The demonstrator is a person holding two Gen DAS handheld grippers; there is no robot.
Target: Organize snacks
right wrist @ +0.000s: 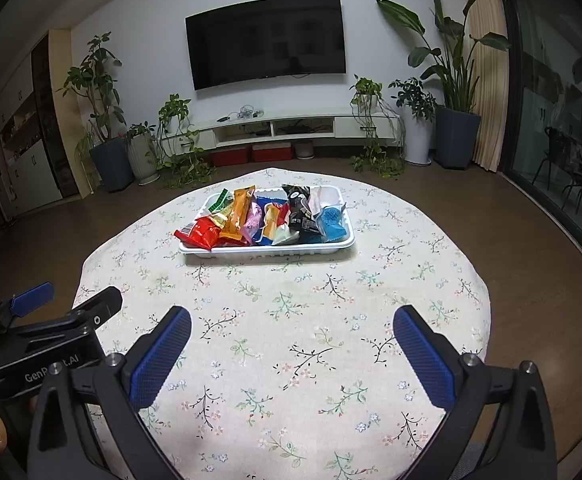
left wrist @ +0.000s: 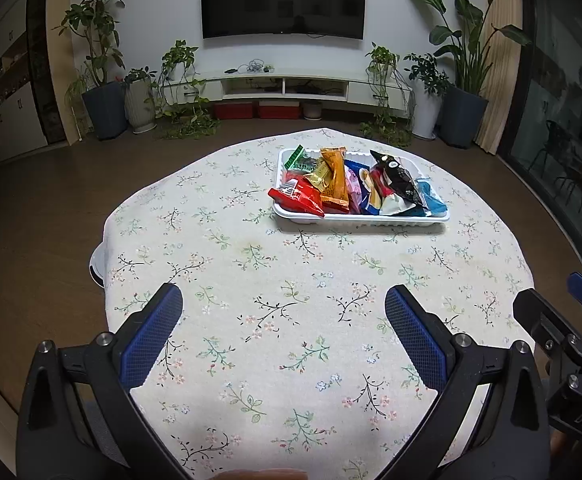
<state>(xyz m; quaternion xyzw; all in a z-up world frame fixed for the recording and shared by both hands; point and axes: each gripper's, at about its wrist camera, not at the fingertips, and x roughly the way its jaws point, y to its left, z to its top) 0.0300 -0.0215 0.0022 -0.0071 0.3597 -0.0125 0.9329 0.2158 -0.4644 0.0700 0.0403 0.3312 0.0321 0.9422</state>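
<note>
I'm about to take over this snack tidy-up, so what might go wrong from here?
The red packet overhangs the white tray's left corner, so a nudge may tip it onto the tablecloth. The packets lie piled and overlapping, so grabbing one may drag others. The tray looks light and may slide on the cloth.

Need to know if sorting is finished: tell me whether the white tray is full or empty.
Full. The white tray holds a crowded row of snack packets, and the red packet overhangs its left rim.
</note>
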